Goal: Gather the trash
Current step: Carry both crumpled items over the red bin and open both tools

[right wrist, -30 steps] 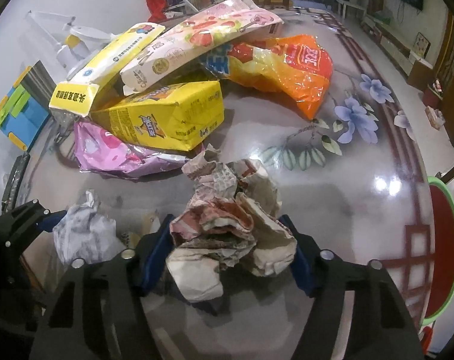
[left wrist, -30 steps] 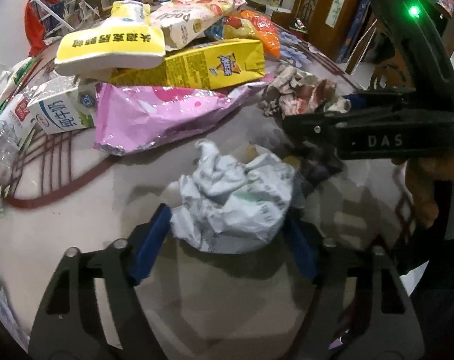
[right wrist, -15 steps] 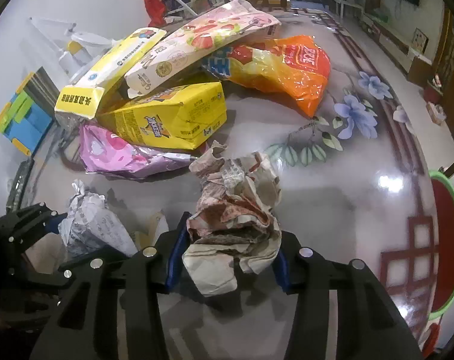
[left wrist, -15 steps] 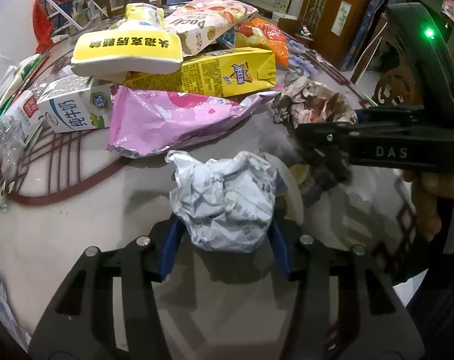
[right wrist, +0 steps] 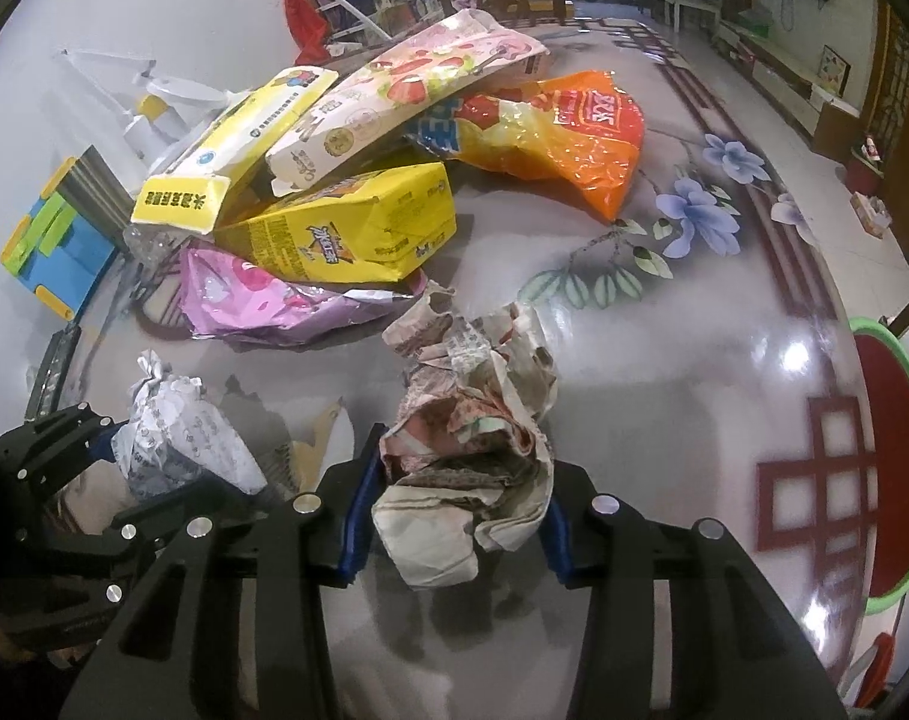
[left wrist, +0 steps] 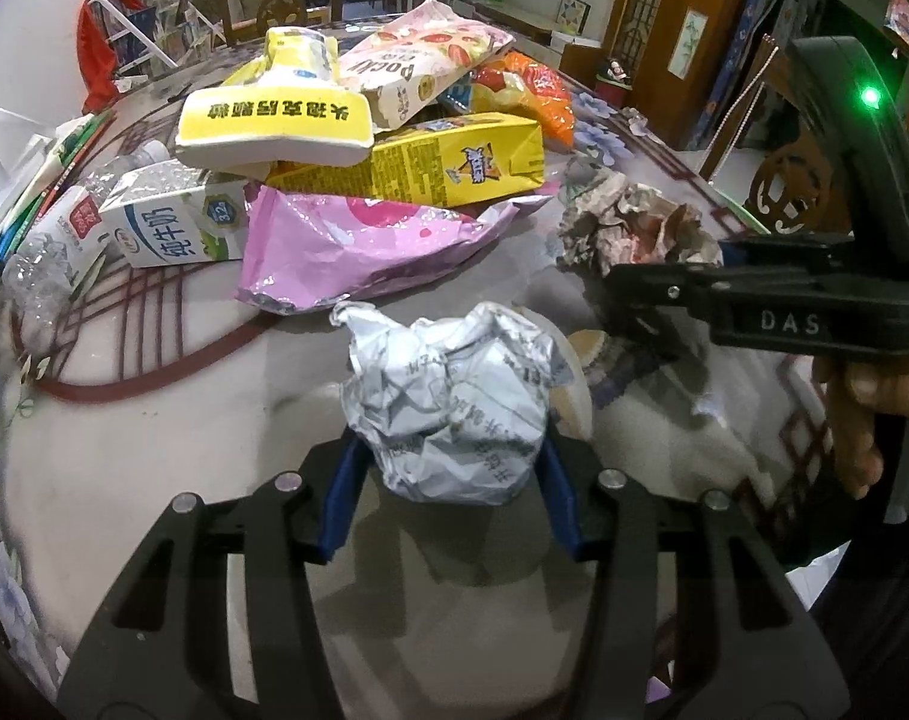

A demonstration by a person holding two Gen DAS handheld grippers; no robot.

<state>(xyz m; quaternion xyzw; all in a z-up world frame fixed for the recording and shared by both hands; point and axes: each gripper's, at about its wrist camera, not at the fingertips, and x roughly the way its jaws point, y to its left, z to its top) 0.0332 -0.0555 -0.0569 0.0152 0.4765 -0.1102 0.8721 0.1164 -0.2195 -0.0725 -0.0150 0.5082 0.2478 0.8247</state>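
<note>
both claws have just been closing, the left gripper (left wrist: 448,480) pinching the white paper ball (left wrist: 448,402), the right gripper (right wrist: 454,516) the brownish paper wad (right wrist: 472,450); lift straight, keeping squeeze firm.

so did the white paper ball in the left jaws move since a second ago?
Yes. The white paper ball, squeezed narrower as the jaws closed, now sits nearer the pink bag's edge, apparently lifted.
</note>
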